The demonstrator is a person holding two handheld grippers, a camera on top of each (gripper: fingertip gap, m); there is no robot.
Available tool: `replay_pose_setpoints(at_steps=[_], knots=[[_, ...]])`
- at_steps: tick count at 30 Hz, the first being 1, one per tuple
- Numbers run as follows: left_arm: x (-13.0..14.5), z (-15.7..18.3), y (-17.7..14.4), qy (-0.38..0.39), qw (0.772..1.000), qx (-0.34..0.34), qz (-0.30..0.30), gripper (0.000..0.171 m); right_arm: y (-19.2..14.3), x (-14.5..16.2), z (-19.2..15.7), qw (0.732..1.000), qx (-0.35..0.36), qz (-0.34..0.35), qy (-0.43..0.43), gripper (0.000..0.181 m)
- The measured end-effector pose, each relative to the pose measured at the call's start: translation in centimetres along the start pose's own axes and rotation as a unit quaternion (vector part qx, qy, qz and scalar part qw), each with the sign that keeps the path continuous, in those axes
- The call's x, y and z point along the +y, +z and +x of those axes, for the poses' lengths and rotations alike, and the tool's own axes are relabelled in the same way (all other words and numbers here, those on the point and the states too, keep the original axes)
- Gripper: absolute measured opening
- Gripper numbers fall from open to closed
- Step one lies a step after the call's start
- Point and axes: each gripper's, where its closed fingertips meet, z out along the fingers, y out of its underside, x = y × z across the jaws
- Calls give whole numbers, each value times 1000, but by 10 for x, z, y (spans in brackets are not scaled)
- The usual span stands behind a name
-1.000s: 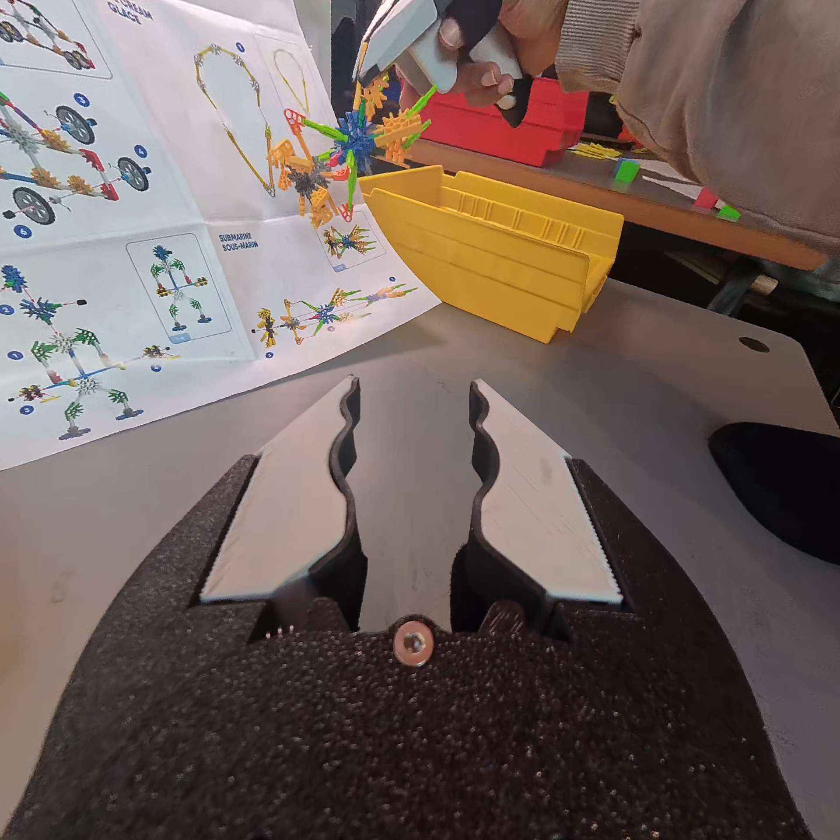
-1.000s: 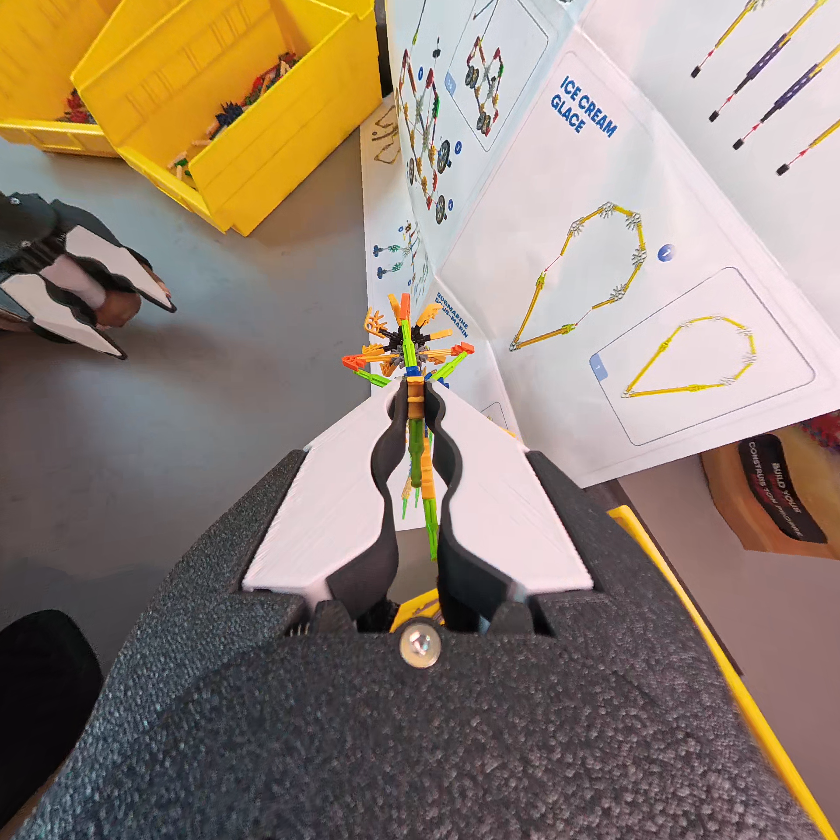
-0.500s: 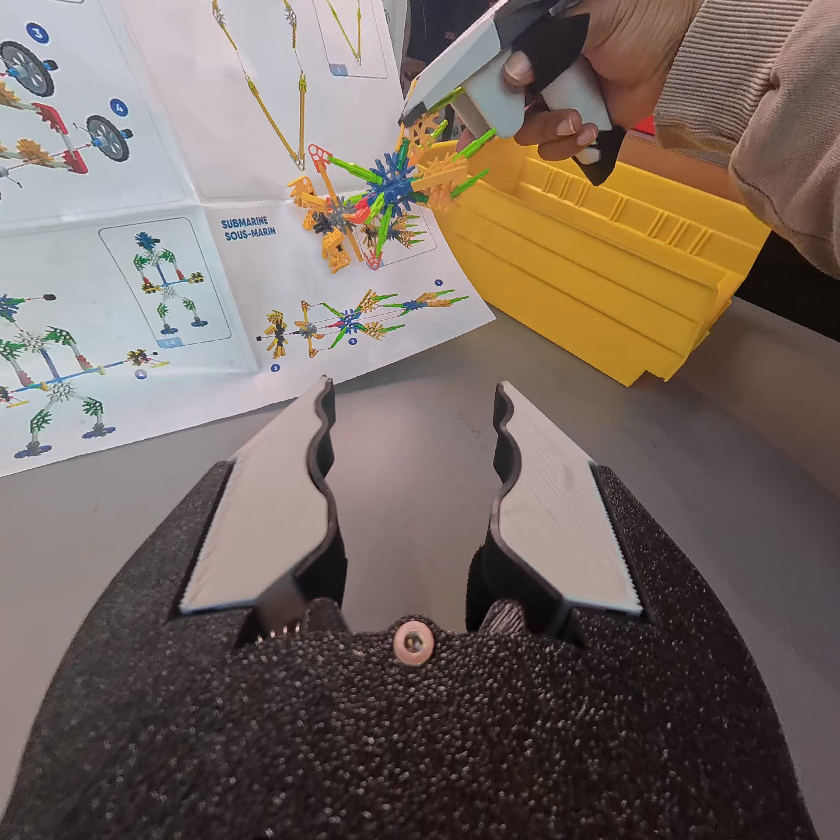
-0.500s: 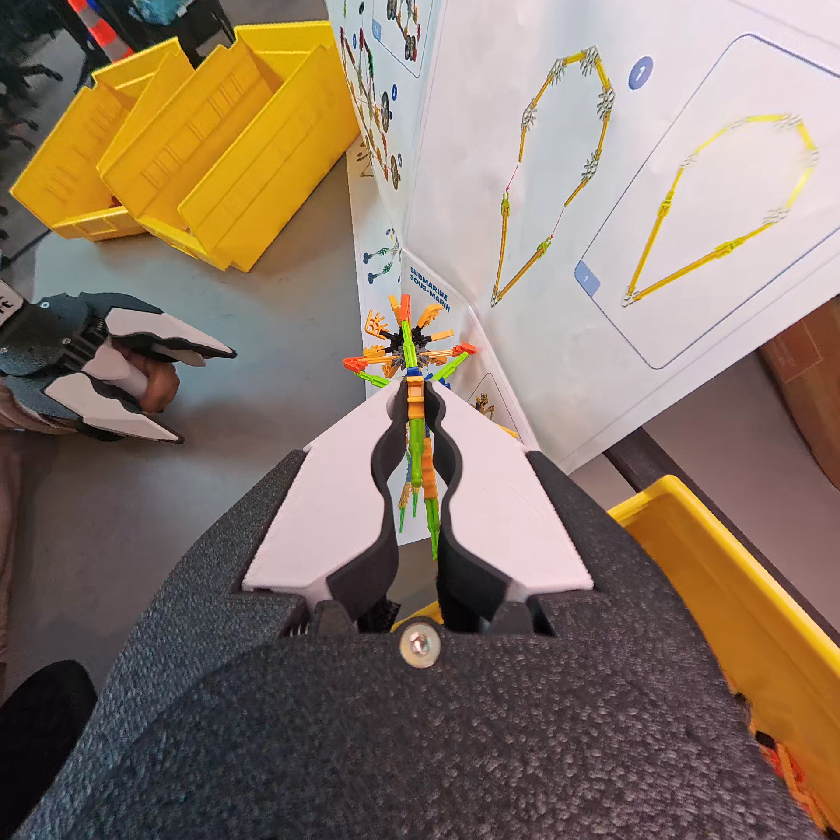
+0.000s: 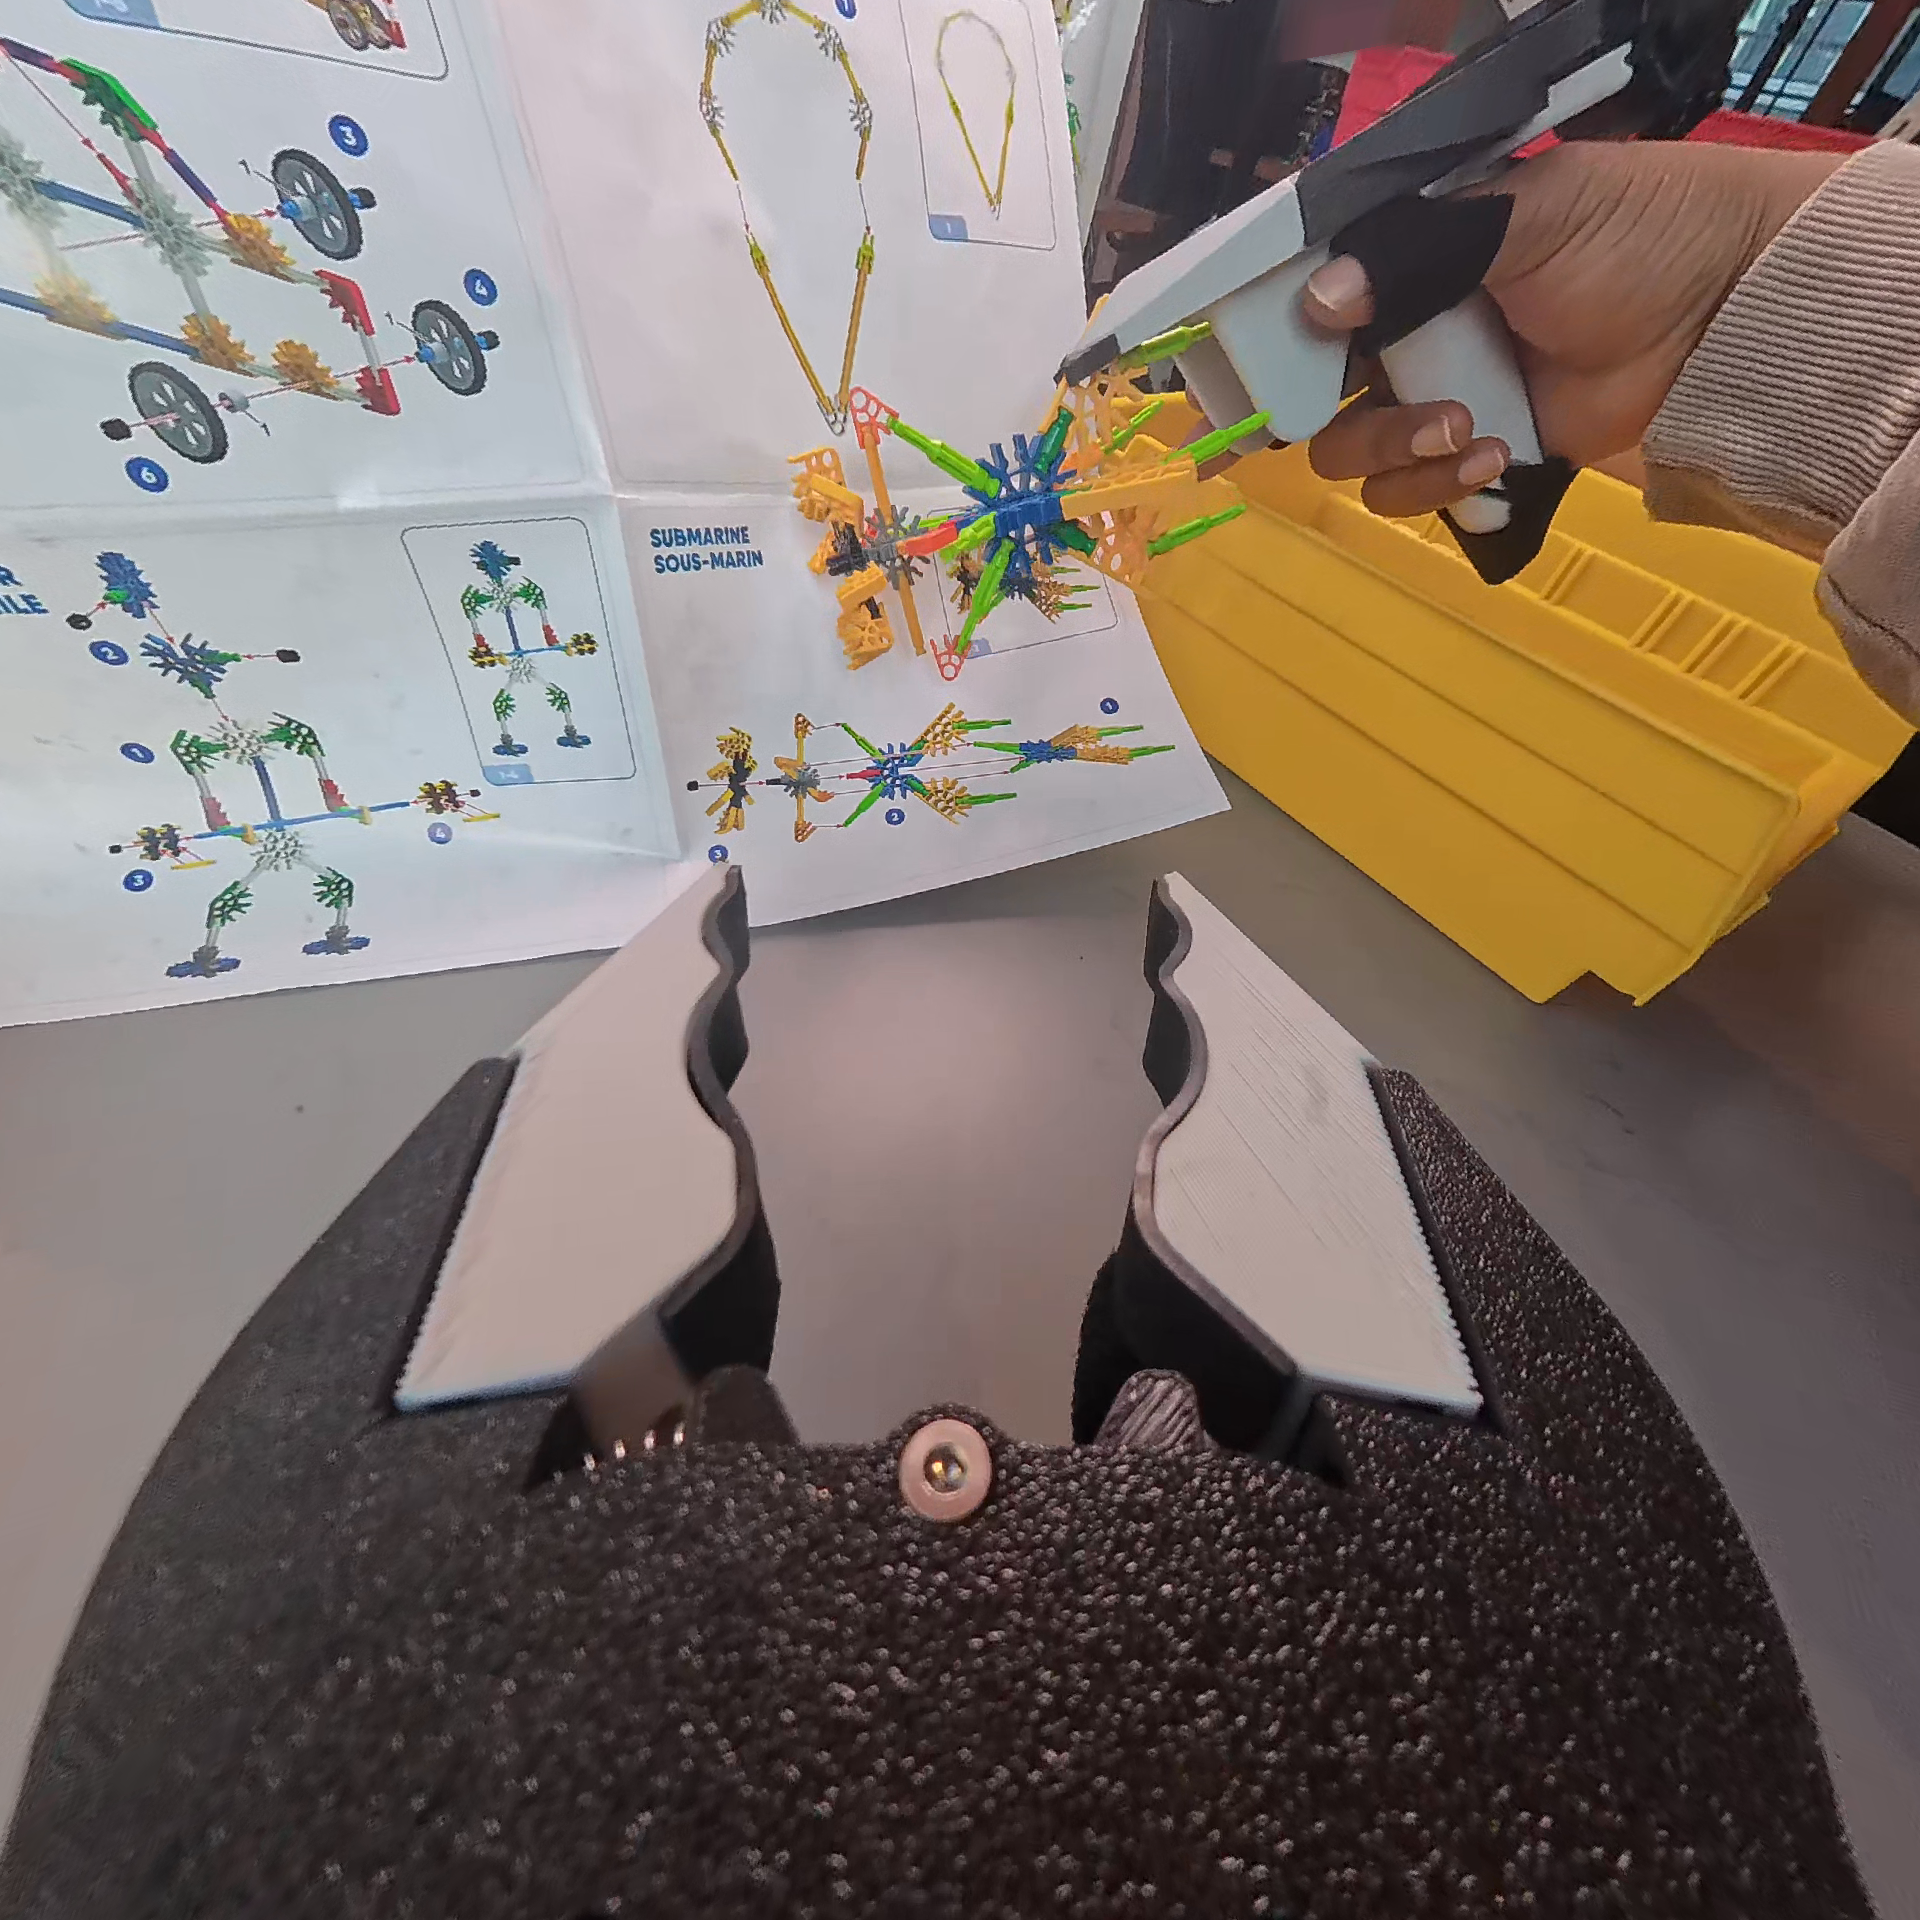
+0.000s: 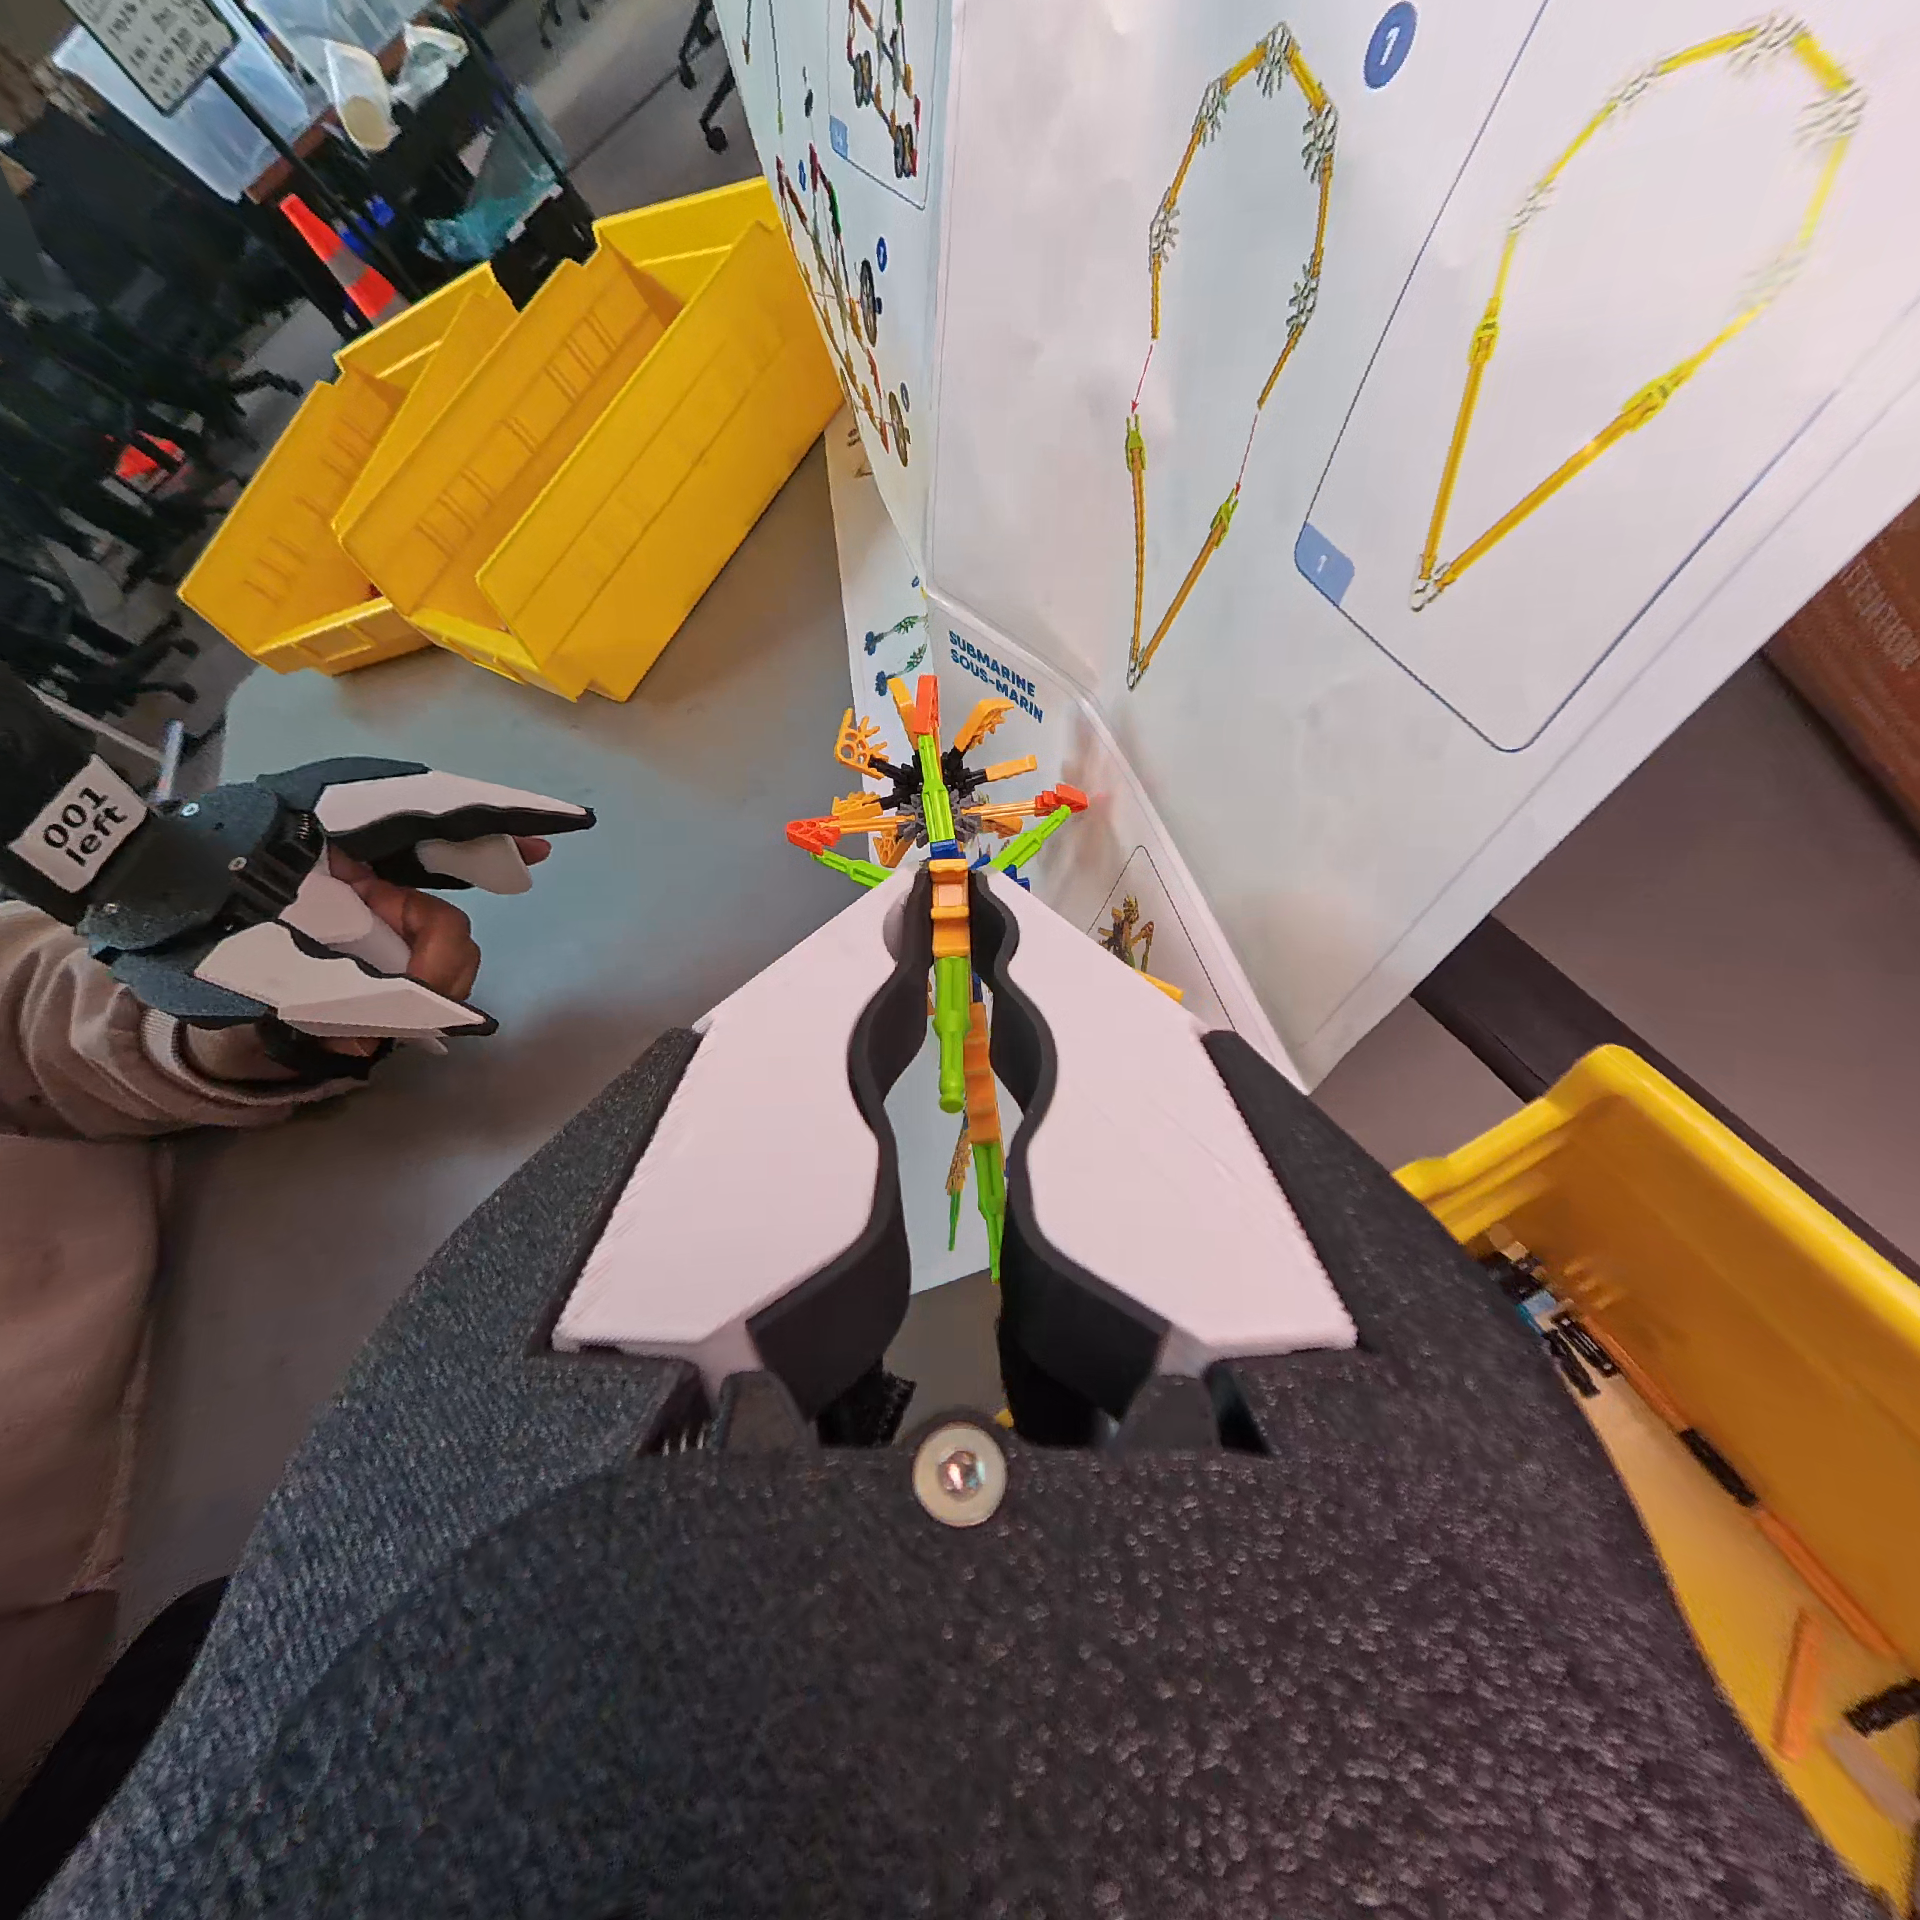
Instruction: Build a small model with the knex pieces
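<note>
Seemingly finished, a rod-and-connector model (image 6: 940, 831) is pinched by the right gripper (image 6: 951, 883) above the instruction sheet (image 5: 582, 436) (beside a yellow bin (image 5: 1507, 748)), while the left gripper (image 5: 945, 904) is held spread, empty, over the grey table (image 5: 935, 1039).

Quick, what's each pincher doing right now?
Left gripper: open, holding nothing.
Right gripper: shut on the colourful rod toy.

A rod-and-connector model (image 5: 987, 520) in green, blue, orange, yellow and red is seen against a white instruction sheet (image 5: 582, 343) printed with multicoloured diagrams, beside plain yellow bins (image 6: 540, 457) on a grey table (image 5: 935, 1039), with white-and-black fingers (image 6: 769, 1132) nearest.
</note>
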Motion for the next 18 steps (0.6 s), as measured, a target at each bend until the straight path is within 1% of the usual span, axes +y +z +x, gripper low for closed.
replay_pose_setpoints(at_steps=[11,18], knots=[[0,-2,-9,-11,1000,3,6,77,-8,-8,-1,998,-6,54,21,3],[2,-7,-18,-11,1000,3,2,77,-13,-5,-3,998,-4,62,28,3]])
